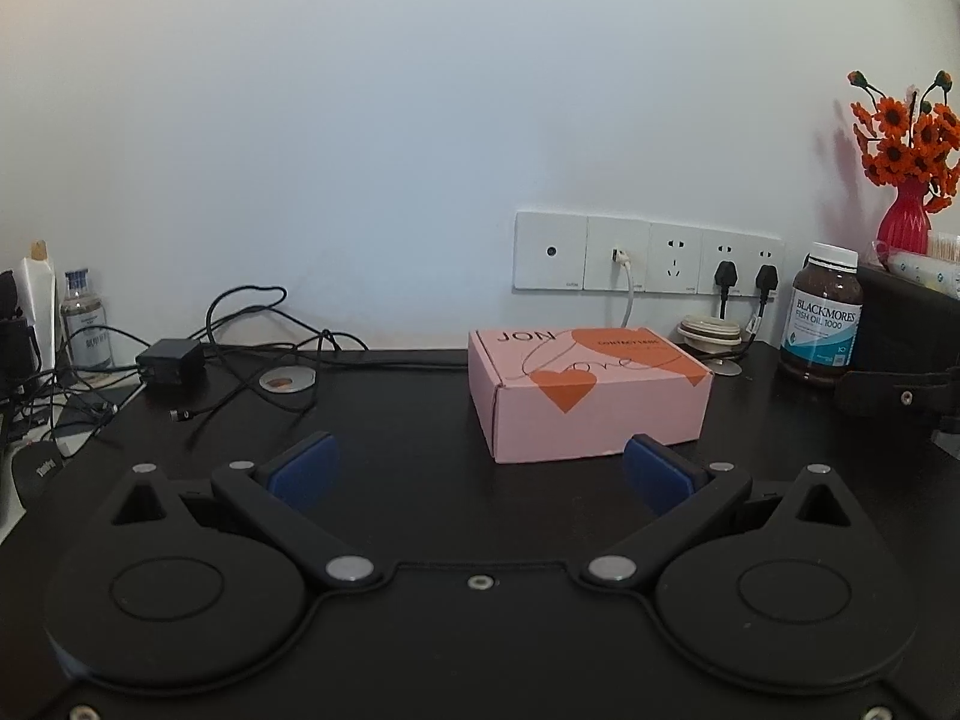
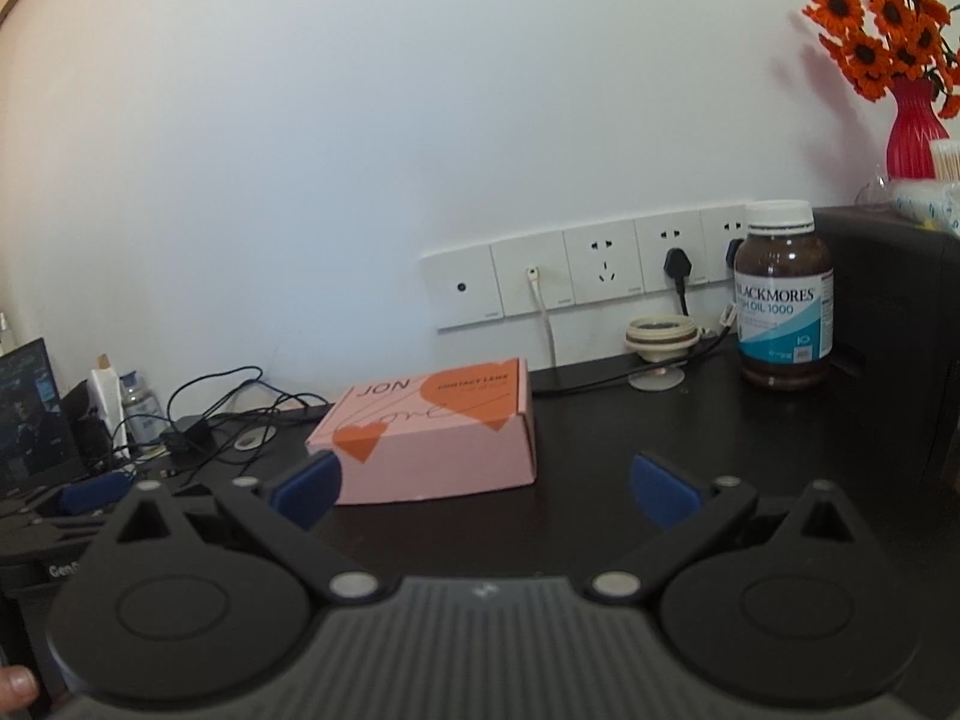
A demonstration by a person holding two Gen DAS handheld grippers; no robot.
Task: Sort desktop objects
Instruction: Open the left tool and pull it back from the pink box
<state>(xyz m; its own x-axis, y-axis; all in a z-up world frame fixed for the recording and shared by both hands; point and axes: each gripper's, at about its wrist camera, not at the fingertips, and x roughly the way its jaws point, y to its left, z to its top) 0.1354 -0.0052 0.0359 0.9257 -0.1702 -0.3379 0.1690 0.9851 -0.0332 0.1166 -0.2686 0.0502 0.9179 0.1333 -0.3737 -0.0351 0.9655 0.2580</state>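
Observation:
A pink box (image 1: 591,396) with orange hearts lies flat on the black desk (image 1: 390,420); the right wrist view shows the same pink box (image 2: 429,438) left of centre. My left gripper (image 1: 480,471) is open and empty, its right blue pad just in front of the box's near right corner. My right gripper (image 2: 486,489) is open and empty too, its left pad overlapping the box's near left corner. A brown fish oil bottle (image 1: 821,321) with a white cap stands at the back right, and this fish oil bottle (image 2: 783,297) stands upright beside a black unit. The other gripper's blue pad (image 2: 96,492) shows at far left.
Tangled black cables (image 1: 252,330) and a black adapter (image 1: 170,360) lie at the back left. Wall sockets (image 1: 648,252) with plugs sit behind the box. A small round lid (image 1: 711,333) rests near the wall. A red vase of orange flowers (image 2: 915,126) stands on a black unit (image 2: 888,312) at right.

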